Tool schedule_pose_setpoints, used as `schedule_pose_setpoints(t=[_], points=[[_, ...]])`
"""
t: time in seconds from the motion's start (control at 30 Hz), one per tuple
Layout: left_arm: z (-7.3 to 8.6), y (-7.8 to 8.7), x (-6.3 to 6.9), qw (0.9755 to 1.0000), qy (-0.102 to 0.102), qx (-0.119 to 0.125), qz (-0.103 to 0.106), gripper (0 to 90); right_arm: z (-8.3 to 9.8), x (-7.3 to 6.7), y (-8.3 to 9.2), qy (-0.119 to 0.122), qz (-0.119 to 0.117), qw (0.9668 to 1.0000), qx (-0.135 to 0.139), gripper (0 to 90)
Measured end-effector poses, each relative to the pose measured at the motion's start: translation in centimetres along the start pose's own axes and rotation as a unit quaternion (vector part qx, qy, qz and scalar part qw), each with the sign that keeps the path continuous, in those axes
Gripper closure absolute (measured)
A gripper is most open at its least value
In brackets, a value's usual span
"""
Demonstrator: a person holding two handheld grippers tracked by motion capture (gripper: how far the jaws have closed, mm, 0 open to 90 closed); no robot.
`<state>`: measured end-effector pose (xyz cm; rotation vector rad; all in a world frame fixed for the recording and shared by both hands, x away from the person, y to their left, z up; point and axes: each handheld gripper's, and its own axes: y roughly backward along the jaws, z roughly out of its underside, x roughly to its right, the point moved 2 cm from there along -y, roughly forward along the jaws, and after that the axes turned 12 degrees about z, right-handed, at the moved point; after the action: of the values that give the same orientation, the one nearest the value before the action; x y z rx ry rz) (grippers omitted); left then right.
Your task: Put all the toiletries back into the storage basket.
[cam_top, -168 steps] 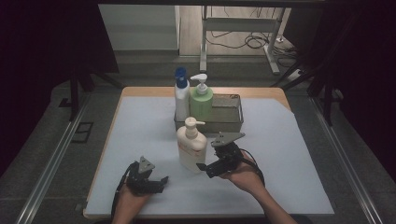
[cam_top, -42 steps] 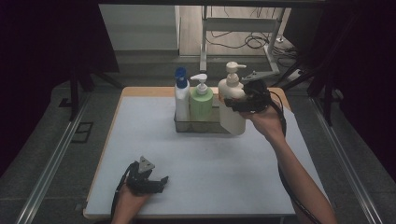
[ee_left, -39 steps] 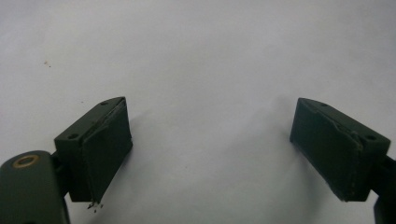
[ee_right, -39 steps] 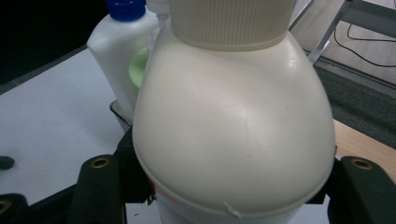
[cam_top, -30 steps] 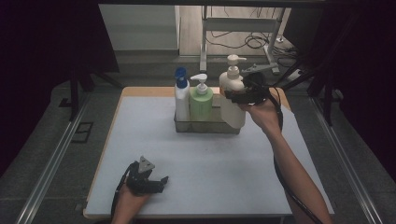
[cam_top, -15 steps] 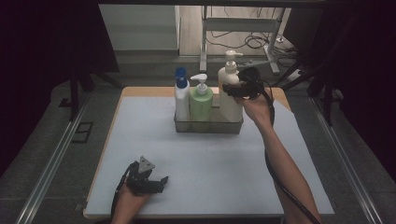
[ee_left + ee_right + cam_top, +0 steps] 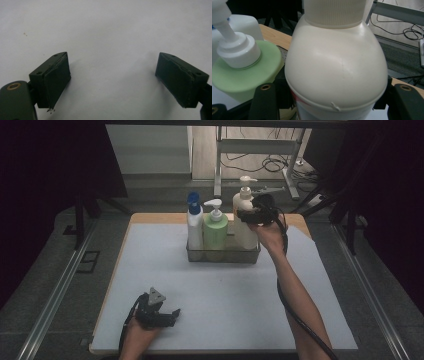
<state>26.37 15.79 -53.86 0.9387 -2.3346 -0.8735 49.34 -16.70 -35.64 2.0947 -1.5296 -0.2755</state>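
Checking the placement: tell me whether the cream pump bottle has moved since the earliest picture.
Yes. The cream pump bottle went from the white mat in front of the metal caddy into the caddy's right end, beside the green pump bottle, the right tool clamping it.

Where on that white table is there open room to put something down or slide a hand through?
The widest bare stretch of the white mat lies between the wire basket and the left gripper. Strips left and right of the basket are free too. The basket itself is crowded: blue-capped bottle, green pump bottle and cream pump bottle, which the right gripper clamps.
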Motion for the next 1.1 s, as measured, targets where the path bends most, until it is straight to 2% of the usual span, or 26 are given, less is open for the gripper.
schedule_pose_setpoints(t=[0.43, 1.1], points=[[0.0, 0.0, 0.0, 1.0, 0.0, 0.0, 0.0, 12.3, 1.2, -0.5, -1.0, 0.007, -0.006, 0.9999, 0.004, 36.8], [0.0, 0.0, 0.0, 1.0, 0.0, 0.0, 0.0, 12.3, 3.2, -0.3, -0.8, 0.007, -0.012, 0.9995, -0.028, 36.8]])
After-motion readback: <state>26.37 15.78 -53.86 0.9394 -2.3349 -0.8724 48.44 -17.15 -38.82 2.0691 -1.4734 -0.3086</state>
